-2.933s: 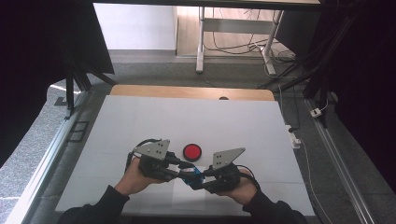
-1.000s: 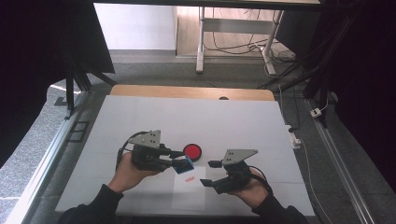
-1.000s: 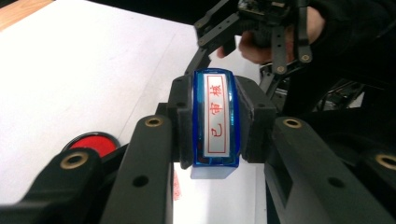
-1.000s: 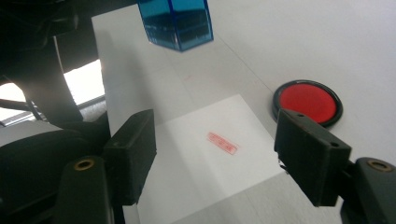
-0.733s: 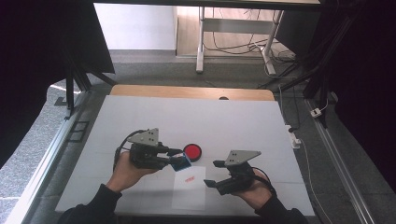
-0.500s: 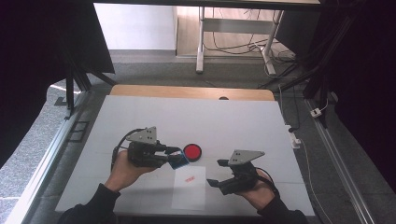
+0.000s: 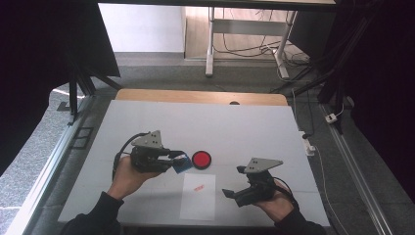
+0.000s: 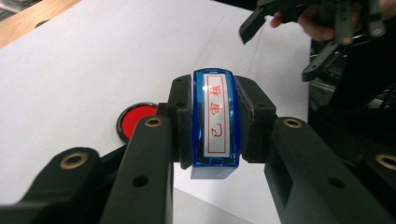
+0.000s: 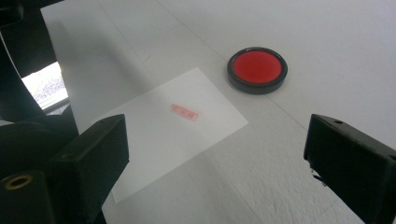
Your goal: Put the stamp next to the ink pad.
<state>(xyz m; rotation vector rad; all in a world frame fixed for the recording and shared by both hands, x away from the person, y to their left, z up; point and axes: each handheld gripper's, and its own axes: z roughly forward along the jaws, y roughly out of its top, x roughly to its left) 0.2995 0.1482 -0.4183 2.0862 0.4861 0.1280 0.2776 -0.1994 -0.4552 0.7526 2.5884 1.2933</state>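
Blue stamp [image 8: 215, 123] clamped in the left gripper [image 7: 177, 159] fingers, held just beside the red ink pad [image 7: 201, 159], mid-counter. Paper [image 7: 198, 196] near the counter's near edge already carries one red print. Right gripper [image 7: 233, 182] fingers have just been opening, now wide, nothing between. For re-inking: keep stamp face flat and press squarely onto the pad.

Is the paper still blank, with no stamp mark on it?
No, the paper already has a small red stamp mark printed near its middle.
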